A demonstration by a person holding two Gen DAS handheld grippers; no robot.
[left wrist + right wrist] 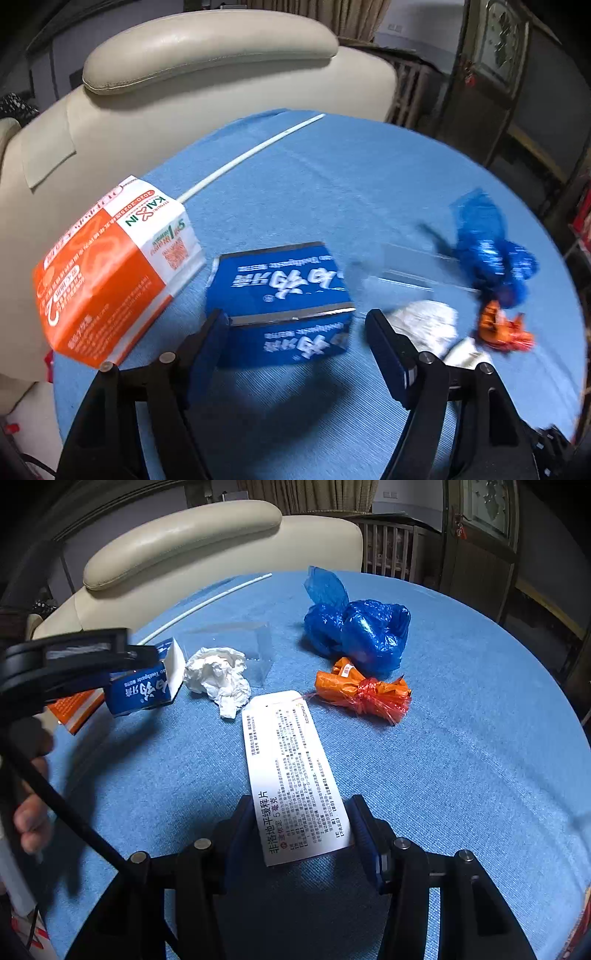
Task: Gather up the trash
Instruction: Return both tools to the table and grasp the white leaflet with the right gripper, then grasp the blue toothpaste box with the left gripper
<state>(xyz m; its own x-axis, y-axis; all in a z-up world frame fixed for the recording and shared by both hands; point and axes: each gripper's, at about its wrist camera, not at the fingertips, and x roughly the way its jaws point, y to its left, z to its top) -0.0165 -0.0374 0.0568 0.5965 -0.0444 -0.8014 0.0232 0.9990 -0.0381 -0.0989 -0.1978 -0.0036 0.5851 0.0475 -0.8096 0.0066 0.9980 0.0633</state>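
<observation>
— Two grippers, both over the blue tablecloth point(461, 757). What is each doing?

— Nearest me on the right side, my right gripper point(301, 829) has its fingers point(364, 830) set narrow on either side of a white medicine box point(291, 771), pressing its near end. That box lies flat, long side running away from me.

— And the left one?

— My left gripper point(295, 332) is spread wide. A blue toothpaste box point(284, 299) sits between the fingers, its left edge against my left finger point(212, 332), with a clear gap to the right finger. I cannot tell whether the box rests on the cloth or is tipped up; that view is smeared.

— What lies beyond?

— Just left of the toothpaste box is an orange and white carton point(107, 273), tilted. Right of it, a crumpled tissue point(218, 677), close beside the medicine box's far end. Behind the tissue is a clear plastic piece point(240, 642), hard to make out. Further right, an orange wrapper point(362, 692) twisted shut, and touching it from behind, a bunched blue plastic bag point(358, 627).

— Anything farther?

— One thin white stick point(207, 602) lies slanted across the far left of the cloth, and past the table's edge stands a cream chair point(207, 542).
</observation>
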